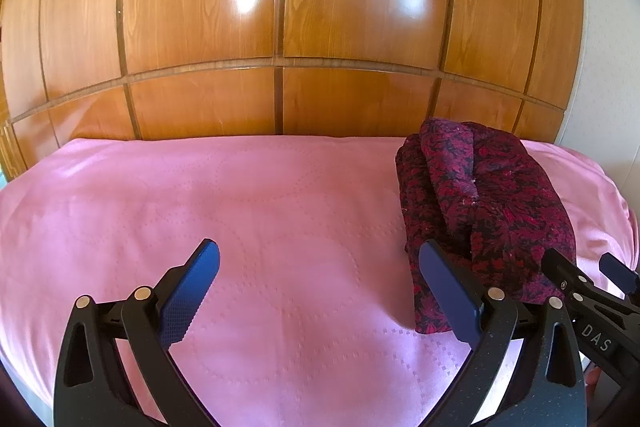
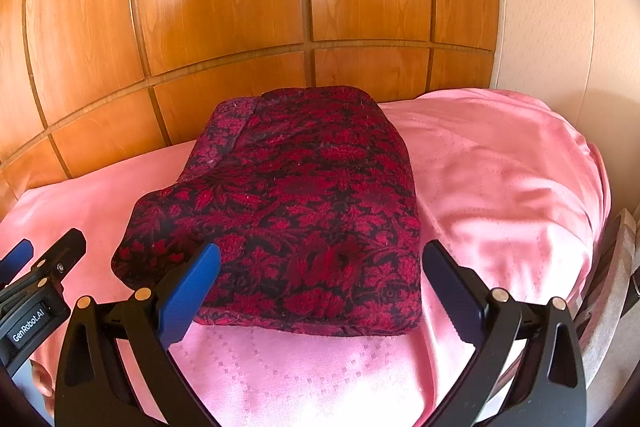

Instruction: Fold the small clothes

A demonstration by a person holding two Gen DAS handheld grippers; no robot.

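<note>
Lying folded on pink bedspread (image 2: 500,163), garment (image 2: 304,211) runs lengthwise toward wardrobe (image 2: 224,7); both grippers spread, empty.

Folded garment (image 2: 312,211) on pink bed (image 2: 500,187)

pink bedspread (image 1: 240,195) bare leftward, folded garment (image 2: 312,211) blocks right

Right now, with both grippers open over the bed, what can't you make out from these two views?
- Garment type: folded into a bundle, both views; sleeves and underside hidden by its own layers.
- Its near-right corner, left wrist view: covered by the right gripper.
- Bed cover front edge: hidden behind the left gripper.
- Person's hands: mostly cut off at the frame edges.
</note>
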